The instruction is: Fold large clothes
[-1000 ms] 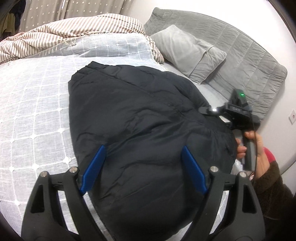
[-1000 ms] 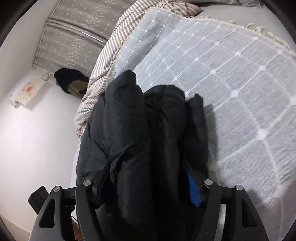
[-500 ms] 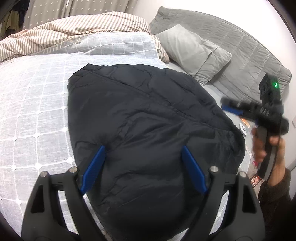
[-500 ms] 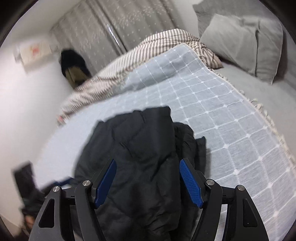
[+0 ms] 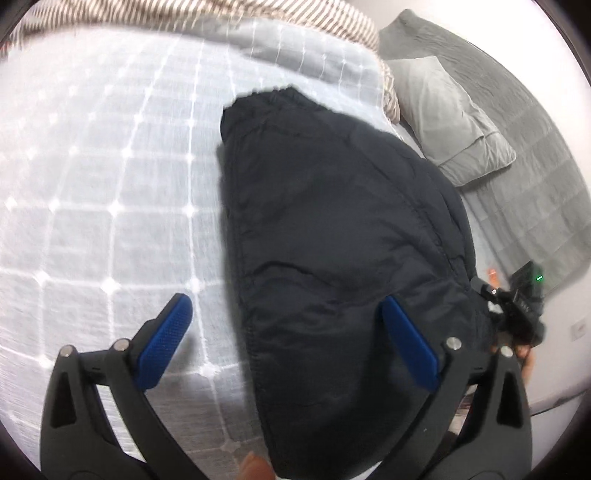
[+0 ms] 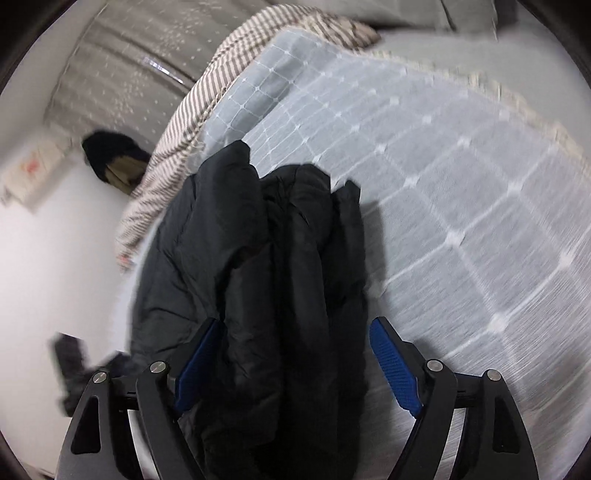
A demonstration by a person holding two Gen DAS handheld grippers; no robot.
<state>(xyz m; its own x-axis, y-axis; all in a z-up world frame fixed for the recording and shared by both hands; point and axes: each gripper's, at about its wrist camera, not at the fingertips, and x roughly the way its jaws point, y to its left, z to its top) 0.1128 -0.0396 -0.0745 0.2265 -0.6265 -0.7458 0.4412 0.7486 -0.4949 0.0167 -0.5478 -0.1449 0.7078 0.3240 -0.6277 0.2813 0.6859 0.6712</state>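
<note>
- Left gripper [image 5: 286,338]: jaws spread wide, holding nothing, hovering over the jacket's near edge.
- Right gripper [image 6: 295,363]: jaws spread, with folds of the jacket [image 6: 273,280] bunched between them, not pinched.
- Jacket [image 5: 332,229]: black, padded, lying on the checked bedspread [image 5: 110,192].
- Grey pillow [image 5: 450,122]: beyond the jacket.

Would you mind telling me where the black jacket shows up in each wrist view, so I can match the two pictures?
Left wrist view: the black jacket fills the centre and lower right, lying on the checked blanket, reaching between the open fingers of the left gripper.
Right wrist view: the black jacket runs up the centre in bunched folds, between the open fingers of the right gripper.
Shared landmark: the striped duvet beyond the blanket.
</note>
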